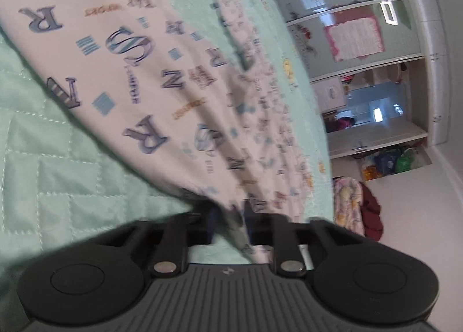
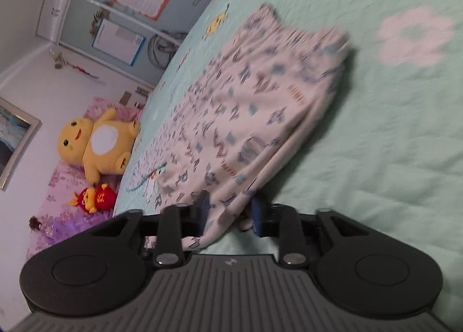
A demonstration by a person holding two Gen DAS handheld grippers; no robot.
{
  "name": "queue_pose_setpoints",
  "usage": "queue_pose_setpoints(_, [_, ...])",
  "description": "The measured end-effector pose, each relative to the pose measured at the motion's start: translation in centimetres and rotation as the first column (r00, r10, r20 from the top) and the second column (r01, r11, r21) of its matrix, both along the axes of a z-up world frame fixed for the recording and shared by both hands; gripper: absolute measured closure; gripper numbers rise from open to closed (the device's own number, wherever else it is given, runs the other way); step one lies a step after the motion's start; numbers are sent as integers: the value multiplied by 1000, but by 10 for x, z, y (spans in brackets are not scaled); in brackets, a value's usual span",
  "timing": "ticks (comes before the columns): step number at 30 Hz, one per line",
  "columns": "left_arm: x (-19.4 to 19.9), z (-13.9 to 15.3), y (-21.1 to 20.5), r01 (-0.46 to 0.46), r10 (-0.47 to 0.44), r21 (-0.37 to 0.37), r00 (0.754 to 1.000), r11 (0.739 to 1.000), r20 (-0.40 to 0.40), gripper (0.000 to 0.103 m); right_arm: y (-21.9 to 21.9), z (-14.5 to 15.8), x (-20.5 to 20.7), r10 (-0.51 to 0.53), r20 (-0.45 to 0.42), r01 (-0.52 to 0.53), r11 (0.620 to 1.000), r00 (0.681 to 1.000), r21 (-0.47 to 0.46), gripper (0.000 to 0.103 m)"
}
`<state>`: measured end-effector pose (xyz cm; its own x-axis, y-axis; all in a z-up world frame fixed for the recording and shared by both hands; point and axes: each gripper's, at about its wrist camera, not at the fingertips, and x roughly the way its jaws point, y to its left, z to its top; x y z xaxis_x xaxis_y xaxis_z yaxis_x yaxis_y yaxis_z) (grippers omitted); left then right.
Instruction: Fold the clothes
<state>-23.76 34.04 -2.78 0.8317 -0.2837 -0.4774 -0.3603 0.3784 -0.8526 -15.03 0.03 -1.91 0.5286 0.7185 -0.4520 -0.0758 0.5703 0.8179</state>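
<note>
My left gripper and right gripper each pinch a hem of the letter-print garment, draped along the bed; thin, limp, light cloth; edges grip best.

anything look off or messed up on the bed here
Nothing stands out. The letter-print garment lies on the mint quilt, rumpled only where the left gripper and right gripper pinch its edge. No spills or damage show.
</note>
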Motion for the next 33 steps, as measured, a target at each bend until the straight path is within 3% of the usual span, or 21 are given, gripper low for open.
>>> queue_pose_setpoints(1, [-2, -2, 2, 6, -6, -3, 1000, 1000, -2, 98, 3, -3, 1, 8, -8, -8, 1000, 1000, -9, 102])
queue_pose_setpoints(9, [-20, -1, -4, 81, -81, 21, 997, 997, 15, 100, -9, -7, -11, 1, -19, -1, 1000, 1000, 7, 103])
queue_pose_setpoints(18, [-33, -4, 20, 17, -16, -61, 1000, 998, 23, 98, -22, -5, -23, -29, -50, 30, 1000, 998, 5, 102])
queue_pose_setpoints(22, [-42, -6, 37, -43, 46, -92, 998, 995, 30, 98, -20, 8, -38, 2, 3, -2, 994, 1000, -111, 102])
queue_pose_setpoints(25, [-44, -6, 38, -58, 62, -109, 997, 992, 38, 98, -9, 33, -49, 33, 110, -5, 969, 993, -247, 98])
queue_pose_setpoints(29, [-46, -5, 33, -50, 53, -56, 997, 997, 50, 98, 26, 79, -49, 173, 307, -39, 917, 936, -397, 97])
queue_pose_setpoints(33, [-48, 1, 30, -40, 40, -1, 998, 999, 49, 101, 84, 93, -9, 339, 314, -186, 884, 887, -428, 95])
